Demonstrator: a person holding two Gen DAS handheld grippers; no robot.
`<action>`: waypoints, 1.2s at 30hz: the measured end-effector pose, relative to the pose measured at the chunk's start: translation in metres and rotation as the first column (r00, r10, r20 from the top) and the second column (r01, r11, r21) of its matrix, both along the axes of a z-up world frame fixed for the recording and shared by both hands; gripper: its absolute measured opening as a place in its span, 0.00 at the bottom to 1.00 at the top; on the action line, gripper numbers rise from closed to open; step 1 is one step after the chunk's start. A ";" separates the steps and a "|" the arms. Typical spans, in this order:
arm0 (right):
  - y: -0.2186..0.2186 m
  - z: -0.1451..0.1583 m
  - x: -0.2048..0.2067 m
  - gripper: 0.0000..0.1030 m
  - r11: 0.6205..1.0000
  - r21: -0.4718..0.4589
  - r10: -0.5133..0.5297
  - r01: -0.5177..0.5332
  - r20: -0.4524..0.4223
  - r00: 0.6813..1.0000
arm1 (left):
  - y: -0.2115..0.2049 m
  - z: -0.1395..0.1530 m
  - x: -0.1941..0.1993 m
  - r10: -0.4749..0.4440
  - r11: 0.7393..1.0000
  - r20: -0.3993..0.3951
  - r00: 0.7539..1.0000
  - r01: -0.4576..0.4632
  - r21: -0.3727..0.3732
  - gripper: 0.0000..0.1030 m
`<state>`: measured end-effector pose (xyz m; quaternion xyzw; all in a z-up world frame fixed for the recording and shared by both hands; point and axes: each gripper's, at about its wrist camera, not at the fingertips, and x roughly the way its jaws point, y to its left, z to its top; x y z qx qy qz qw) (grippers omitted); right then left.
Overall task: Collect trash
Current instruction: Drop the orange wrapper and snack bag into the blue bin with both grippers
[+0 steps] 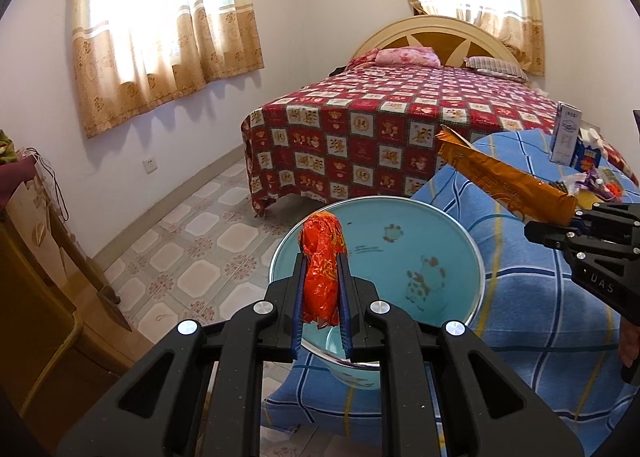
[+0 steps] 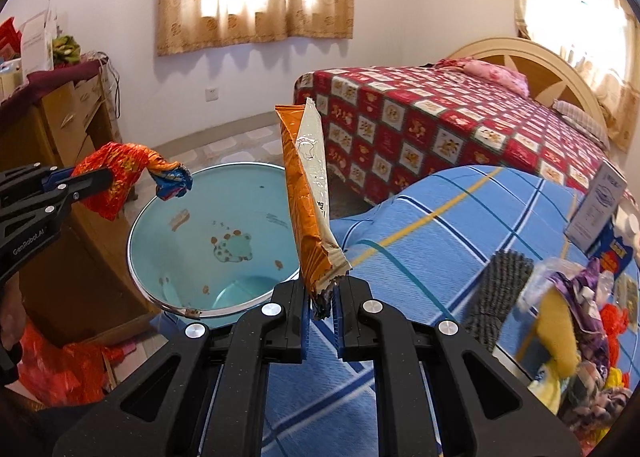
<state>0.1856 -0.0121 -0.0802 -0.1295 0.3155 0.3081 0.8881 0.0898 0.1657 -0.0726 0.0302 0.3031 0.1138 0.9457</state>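
My left gripper [image 1: 322, 263] is shut on a crumpled red-orange foil wrapper [image 1: 322, 253], held just above the near rim of a light-blue basin [image 1: 440, 241] with cartoon prints. In the right wrist view that same wrapper [image 2: 120, 177] hangs from the left gripper [image 2: 102, 179] over the basin's [image 2: 168, 209] left rim. My right gripper [image 2: 323, 289] is shut on the bottom end of a long orange snack bag [image 2: 306, 193], which stands upright beside the basin's right rim. The left wrist view shows that bag [image 1: 500, 177] slanting up from the right gripper [image 1: 534, 227] over the blue cloth.
The basin sits at the edge of a blue checked cloth [image 2: 420, 225]. More litter [image 2: 576, 317], a grey knitted piece [image 2: 496, 289] and cartons [image 2: 596, 213] lie on the cloth's right side. A bed [image 1: 380, 129] with a red patterned cover stands behind; a wooden cabinet [image 2: 68, 113] is at left.
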 end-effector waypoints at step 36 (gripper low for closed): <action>-0.016 0.001 -0.014 0.47 1.000 0.026 0.000 0.000 -0.010 1.000 | -0.013 -0.004 -0.001 -0.013 1.000 0.008 1.000 0.013 -0.014 0.78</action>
